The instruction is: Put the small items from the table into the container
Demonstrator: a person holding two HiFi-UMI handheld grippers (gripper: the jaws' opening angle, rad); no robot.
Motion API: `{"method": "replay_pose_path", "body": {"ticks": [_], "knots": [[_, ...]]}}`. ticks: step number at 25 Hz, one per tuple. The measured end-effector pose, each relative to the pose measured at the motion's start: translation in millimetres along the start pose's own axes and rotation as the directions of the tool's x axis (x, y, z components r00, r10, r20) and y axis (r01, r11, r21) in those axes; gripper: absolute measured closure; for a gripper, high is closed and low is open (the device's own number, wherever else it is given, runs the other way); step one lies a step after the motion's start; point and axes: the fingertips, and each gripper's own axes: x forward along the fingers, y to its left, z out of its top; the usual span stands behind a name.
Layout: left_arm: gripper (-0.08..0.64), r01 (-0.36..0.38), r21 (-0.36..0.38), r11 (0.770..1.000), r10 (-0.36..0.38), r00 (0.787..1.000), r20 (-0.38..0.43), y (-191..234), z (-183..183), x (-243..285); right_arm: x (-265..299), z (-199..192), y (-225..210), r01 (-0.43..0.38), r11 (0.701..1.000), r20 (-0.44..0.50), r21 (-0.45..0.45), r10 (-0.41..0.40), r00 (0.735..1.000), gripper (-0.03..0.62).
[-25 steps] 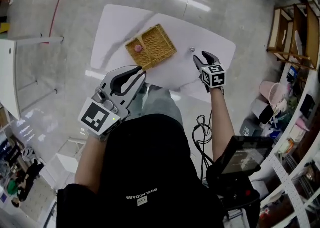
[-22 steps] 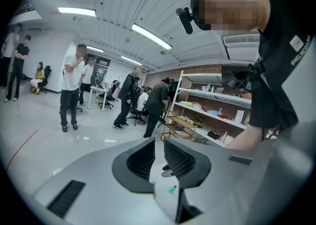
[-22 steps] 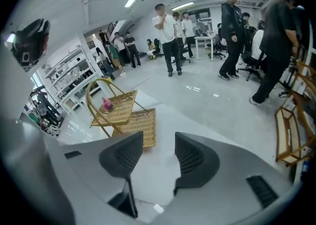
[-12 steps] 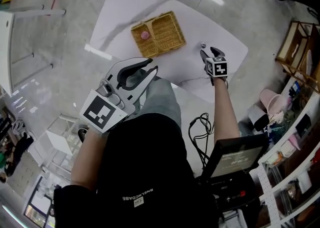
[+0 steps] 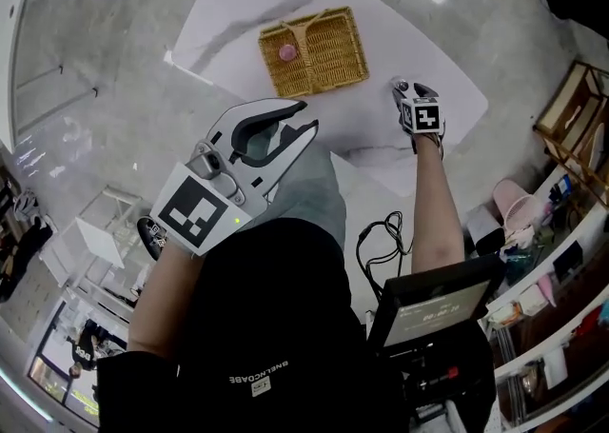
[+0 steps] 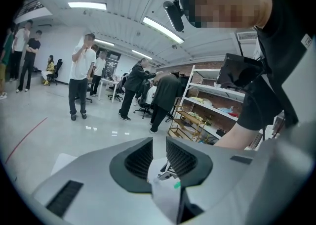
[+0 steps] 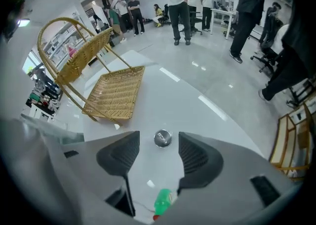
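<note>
1. Right claw (image 7: 158, 146) points steeply down over the desk (image 7: 197, 100). Its jaws are wide and opening, and a small metal disc (image 7: 162, 138) lies on the desk between the tips, untouched.
2. Left claw (image 6: 159, 142) hangs off the desk, left of centre in the head view, jaws narrow with nothing between them.
3. The basket (image 5: 333, 46) sits up and left of the right claw, apart from it, with a pink item (image 5: 288, 53) already inside.
4. The step in hand looks like the reach for the disc. Next, the tips should drop to straddle it and close, then carry it up-left to the basket.
</note>
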Motion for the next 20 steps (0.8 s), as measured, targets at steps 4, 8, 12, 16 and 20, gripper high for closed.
{"method": "replay_pose_path", "body": {"ticks": [4, 8, 12, 16, 20], "knots": [[0.494, -0.001, -0.012, 1.000, 0.001, 1.000, -0.012, 2, -10, 4, 18, -3, 0, -0.007, 0.999, -0.038, -0.033, 0.006, 0.999, 0.359], [0.494, -0.004, -0.032, 0.999, 0.003, 1.000, -0.017, 3, -20, 6, 33, -7, 1, -0.009, 0.998, -0.073, -0.063, 0.004, 0.997, 0.359], [0.494, -0.006, -0.034, 0.999, 0.005, 1.000, -0.024, 1, -27, 7, 45, -10, -3, -0.003, 0.998, -0.085, -0.057, -0.002, 0.996, 0.359], [0.494, -0.006, -0.037, 0.999, 0.005, 0.999, -0.035, -1, -35, 6, 48, -10, -9, 0.021, 0.999, -0.086, -0.030, -0.023, 0.996, 0.359], [0.494, -0.010, -0.043, 0.999, 0.009, 0.999, -0.036, -1, -40, 9, 52, -11, -13, 0.017, 1.000, -0.089, -0.022, -0.019, 0.996, 0.360]]}}
